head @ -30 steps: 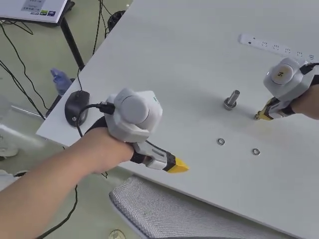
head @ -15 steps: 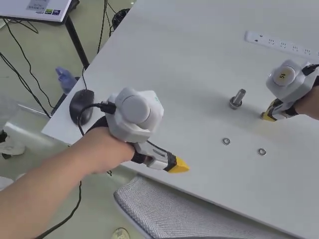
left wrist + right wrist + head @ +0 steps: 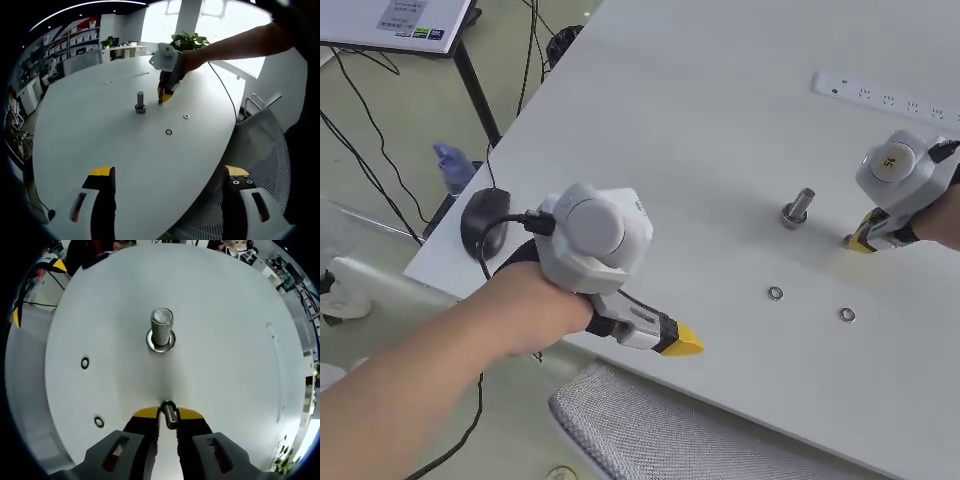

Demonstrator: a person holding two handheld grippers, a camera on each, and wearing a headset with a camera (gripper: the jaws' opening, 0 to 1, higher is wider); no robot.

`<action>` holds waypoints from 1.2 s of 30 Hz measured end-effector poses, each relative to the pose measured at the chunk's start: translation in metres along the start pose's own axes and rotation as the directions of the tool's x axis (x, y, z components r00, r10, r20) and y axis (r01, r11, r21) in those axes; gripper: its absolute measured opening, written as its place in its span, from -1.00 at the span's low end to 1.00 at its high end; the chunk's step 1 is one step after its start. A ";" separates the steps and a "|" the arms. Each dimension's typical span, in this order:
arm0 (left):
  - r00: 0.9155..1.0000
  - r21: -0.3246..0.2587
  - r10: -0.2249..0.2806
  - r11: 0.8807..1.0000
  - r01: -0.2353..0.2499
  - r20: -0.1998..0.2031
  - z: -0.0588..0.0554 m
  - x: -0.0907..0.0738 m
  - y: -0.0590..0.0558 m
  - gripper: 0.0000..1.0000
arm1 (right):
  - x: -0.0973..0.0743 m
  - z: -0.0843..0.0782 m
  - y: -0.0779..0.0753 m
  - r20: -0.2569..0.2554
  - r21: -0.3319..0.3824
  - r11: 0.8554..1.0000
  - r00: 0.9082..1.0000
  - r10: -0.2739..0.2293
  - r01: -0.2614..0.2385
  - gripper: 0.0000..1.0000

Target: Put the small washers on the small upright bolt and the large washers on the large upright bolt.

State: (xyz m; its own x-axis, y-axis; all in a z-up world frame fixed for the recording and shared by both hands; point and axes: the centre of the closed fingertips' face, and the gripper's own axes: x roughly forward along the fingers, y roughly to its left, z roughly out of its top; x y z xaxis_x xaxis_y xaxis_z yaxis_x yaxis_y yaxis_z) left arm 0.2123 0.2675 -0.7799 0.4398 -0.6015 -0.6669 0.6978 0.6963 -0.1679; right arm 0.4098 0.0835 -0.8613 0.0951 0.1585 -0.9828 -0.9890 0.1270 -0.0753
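The large bolt (image 3: 798, 207) stands upright on the white table (image 3: 700, 130), with a washer around its base (image 3: 161, 340). My right gripper (image 3: 857, 241) rests its tips on the table just right of it, shut on a small grey bolt (image 3: 169, 413). Two small washers (image 3: 775, 293) (image 3: 847, 315) lie flat nearer the front edge; they appear as washers (image 3: 85, 362) (image 3: 99, 422) in the right gripper view. My left gripper (image 3: 682, 342) hovers over the table's front edge, well left of the washers. Its jaws (image 3: 167, 175) stand wide open and empty.
A white power strip (image 3: 890, 95) lies at the far side of the table. A black mouse-like device (image 3: 485, 220) sits on the left corner with its cable. A grey mesh chair (image 3: 650, 430) stands under the front edge.
The head camera has shifted a little. Both grippers, the bolt and the washers keep their places relative to each other.
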 end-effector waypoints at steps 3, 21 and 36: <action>1.000 0.000 0.001 1.000 -0.001 0.008 0.002 0.000 0.001 0.77 | 0.000 0.000 0.000 -0.002 -0.006 1.000 1.000 0.001 -0.001 -0.73; 1.000 0.077 0.026 0.997 -0.027 0.016 0.006 0.002 0.003 0.85 | -0.007 0.001 -0.003 0.019 -0.004 1.000 1.000 -0.003 0.004 -0.47; 1.000 0.139 0.027 0.990 -0.028 0.014 0.009 0.004 0.001 0.86 | -0.035 0.013 0.000 0.103 0.038 0.999 0.995 -0.001 -0.003 -0.36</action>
State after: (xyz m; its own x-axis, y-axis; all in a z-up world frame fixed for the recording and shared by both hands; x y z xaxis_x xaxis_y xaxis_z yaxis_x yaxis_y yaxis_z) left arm 0.2204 0.2620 -0.7763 0.4659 -0.5882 -0.6610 0.7570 0.6518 -0.0464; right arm 0.4076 0.0905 -0.8250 0.1075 0.2584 -0.9600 -0.9844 0.1633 -0.0663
